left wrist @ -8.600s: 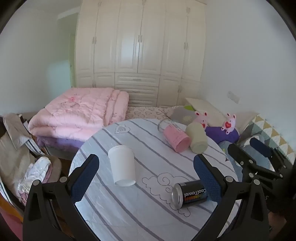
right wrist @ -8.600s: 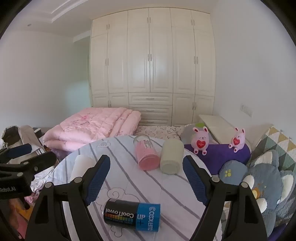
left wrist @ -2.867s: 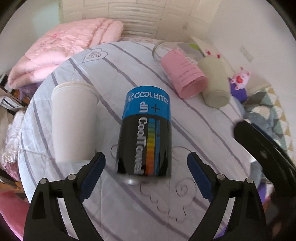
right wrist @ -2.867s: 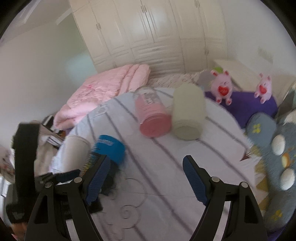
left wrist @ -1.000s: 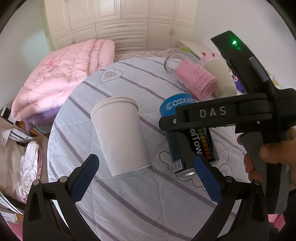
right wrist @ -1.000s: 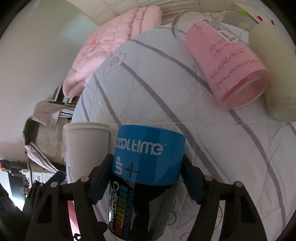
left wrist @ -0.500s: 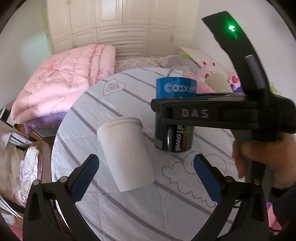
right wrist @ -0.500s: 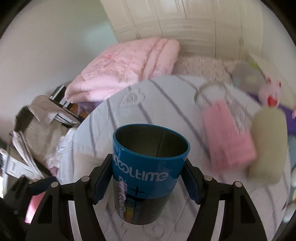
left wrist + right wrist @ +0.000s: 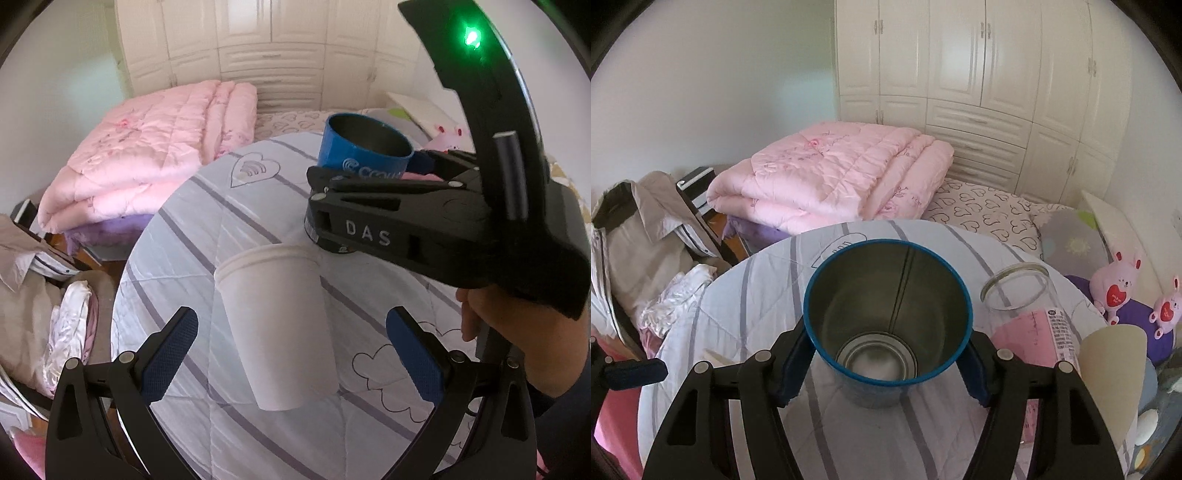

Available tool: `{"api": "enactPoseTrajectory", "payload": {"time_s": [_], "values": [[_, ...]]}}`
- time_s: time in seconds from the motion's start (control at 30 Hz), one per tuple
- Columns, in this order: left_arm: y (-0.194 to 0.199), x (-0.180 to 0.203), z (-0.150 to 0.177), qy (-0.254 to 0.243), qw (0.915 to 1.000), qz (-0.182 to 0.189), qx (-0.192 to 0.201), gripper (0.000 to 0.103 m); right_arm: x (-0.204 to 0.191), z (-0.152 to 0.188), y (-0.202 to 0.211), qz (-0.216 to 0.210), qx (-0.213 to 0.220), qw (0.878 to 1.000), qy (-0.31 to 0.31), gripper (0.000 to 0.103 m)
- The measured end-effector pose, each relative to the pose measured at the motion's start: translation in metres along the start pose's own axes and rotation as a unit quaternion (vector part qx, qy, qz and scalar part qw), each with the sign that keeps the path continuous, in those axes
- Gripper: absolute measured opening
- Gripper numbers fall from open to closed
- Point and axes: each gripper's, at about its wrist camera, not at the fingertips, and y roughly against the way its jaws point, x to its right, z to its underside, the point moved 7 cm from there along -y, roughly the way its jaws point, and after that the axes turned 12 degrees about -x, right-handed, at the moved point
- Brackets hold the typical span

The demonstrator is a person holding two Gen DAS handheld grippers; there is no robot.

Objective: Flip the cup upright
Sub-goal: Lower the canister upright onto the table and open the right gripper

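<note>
Behind the round tabletop (image 9: 768,302) is a bedroom with a tall white wardrobe (image 9: 979,85) and a folded pink quilt (image 9: 834,177) on the bed. On the striped cloth, the blue tin cup (image 9: 886,321) now stands upright with its open mouth facing up. The right gripper (image 9: 886,369) has its jaws clamped on the cup's 2 sides, just under the blue rim. I think the cup is stiff metal and light (it looks empty inside), so it should not squash, but its smooth side could slip if the hold is loose. The middle of the side looks like the best place to hold it. The left gripper (image 9: 295,354) hangs with its jaws wide apart and holds nothing. Just in front of it a white paper cup (image 9: 277,325) lies on its side; it looks soft and would crush if squeezed hard. A pink jar (image 9: 1030,325) and a cream cup (image 9: 1112,373) lie on their sides too, close to the tin cup.
</note>
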Motion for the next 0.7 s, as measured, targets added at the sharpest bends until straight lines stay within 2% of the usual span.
{"api": "enactPoseTrajectory", "payload": {"time_s": [0.13, 0.4, 0.5, 0.7], "values": [[-0.002, -0.005, -0.002, 0.007, 0.9998, -0.019, 0.001, 0.103, 0.000, 0.003, 0.001, 0.000, -0.002, 1.000, 0.002, 0.069], [-0.007, -0.006, -0.001, 0.016, 0.9997, -0.014, -0.007, 0.103, -0.002, 0.010, 0.005, -0.017, -0.002, 1.000, -0.005, 0.070], [-0.005, -0.006, -0.001, 0.019, 0.9997, -0.016, -0.006, 0.103, -0.003, 0.009, 0.010, -0.018, 0.003, 1.000, -0.004, 0.079], [0.005, -0.006, 0.002, 0.022, 0.9994, -0.025, 0.002, 0.103, -0.005, 0.006, 0.021, -0.025, 0.015, 1.000, -0.008, 0.079]]}}
